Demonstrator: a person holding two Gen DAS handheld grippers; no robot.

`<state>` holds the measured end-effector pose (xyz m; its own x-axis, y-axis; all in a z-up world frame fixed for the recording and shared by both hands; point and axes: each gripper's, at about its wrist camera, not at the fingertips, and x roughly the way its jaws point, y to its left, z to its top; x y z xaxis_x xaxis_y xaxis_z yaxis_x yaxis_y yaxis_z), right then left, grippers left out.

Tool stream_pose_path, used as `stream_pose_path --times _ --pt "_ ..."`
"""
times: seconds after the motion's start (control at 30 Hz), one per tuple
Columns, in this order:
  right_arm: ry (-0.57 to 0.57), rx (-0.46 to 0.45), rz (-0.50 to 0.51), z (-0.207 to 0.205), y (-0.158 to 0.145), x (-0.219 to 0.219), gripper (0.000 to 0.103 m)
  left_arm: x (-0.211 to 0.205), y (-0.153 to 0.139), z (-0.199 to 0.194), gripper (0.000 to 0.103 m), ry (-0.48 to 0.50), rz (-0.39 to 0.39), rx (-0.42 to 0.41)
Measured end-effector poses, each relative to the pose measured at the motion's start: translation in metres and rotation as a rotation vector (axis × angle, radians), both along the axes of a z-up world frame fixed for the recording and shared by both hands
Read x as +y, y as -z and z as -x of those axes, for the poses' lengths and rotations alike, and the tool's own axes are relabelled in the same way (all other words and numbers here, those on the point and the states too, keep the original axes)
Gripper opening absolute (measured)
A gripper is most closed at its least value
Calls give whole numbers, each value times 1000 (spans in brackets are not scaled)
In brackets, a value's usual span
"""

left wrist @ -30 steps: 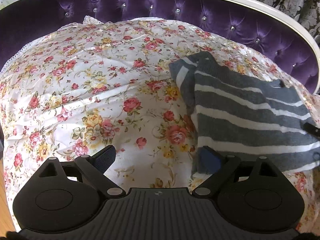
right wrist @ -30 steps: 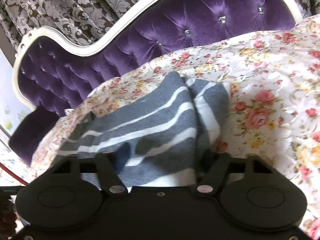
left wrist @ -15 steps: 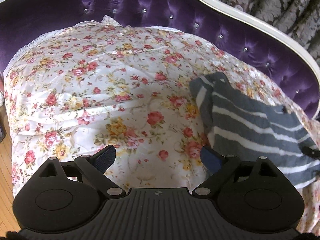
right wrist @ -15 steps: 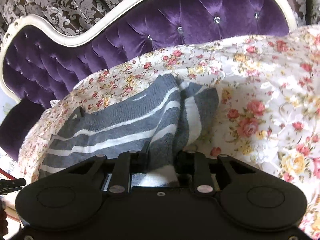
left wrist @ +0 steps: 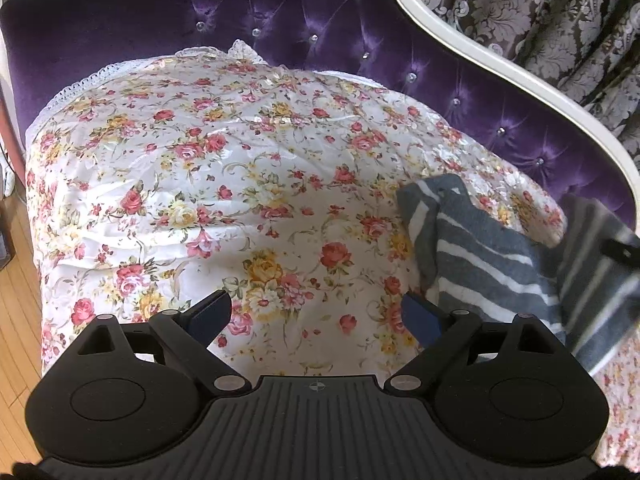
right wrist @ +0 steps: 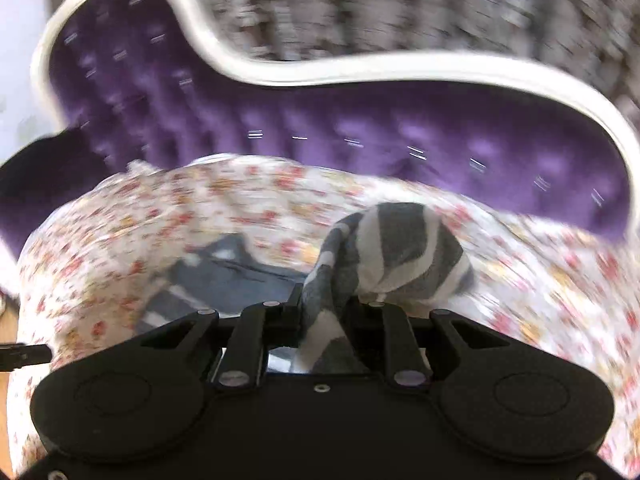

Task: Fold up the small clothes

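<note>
Right wrist view, striped garment (right wrist: 400, 256) pinched (bunched) between closing hand-held gripper (right wrist: 324, 316) jaws

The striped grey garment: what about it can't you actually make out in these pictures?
- Its kind and full shape: striped garment is cut off at the left wrist view's right edge.
- Lifted part: blurred there; the right wrist view is smeared throughout.
- Right gripper closing on a bunched fold: its pads are buried in cloth.
- Underside on the floral cover: hidden.

Both wrist views look down, sharing the floral cover (left wrist: 208, 184)
</note>
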<state>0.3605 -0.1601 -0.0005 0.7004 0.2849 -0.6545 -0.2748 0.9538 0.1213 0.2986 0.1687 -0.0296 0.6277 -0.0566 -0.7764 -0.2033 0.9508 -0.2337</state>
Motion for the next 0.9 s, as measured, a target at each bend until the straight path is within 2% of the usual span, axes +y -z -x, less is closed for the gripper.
stream_pose_path --times 0.13,0.27,0.33,0.43,0.53,0.67,0.77,0.87,0.9 --pt "-112 6 60 2 20 63 26 2 0 1 92 -1 6 3" --pt "-181 33 112 9 53 103 26 2 0 1 92 0 3 6" --pt "-199 12 151 18 65 116 27 3 0 1 92 -3 2 6" --pt "-216 -53 181 31 67 125 29 3 0 0 92 -5 6 5" --pt "-250 -88 127 36 65 121 35 2 3 -1 92 0 6 9" --pt "-361 -121 -10 51 58 109 35 -2 7 -3 92 9 -4 15" --pt "-374 -181 -74 67 47 101 37 -2 7 -2 92 8 -3 5" --pt "-329 -238 -89 82 39 86 57 -1 6 -2 92 9 -1 -2" --pt "-305 -267 -74 90 37 80 59 -1 6 -2 92 9 -1 -4"
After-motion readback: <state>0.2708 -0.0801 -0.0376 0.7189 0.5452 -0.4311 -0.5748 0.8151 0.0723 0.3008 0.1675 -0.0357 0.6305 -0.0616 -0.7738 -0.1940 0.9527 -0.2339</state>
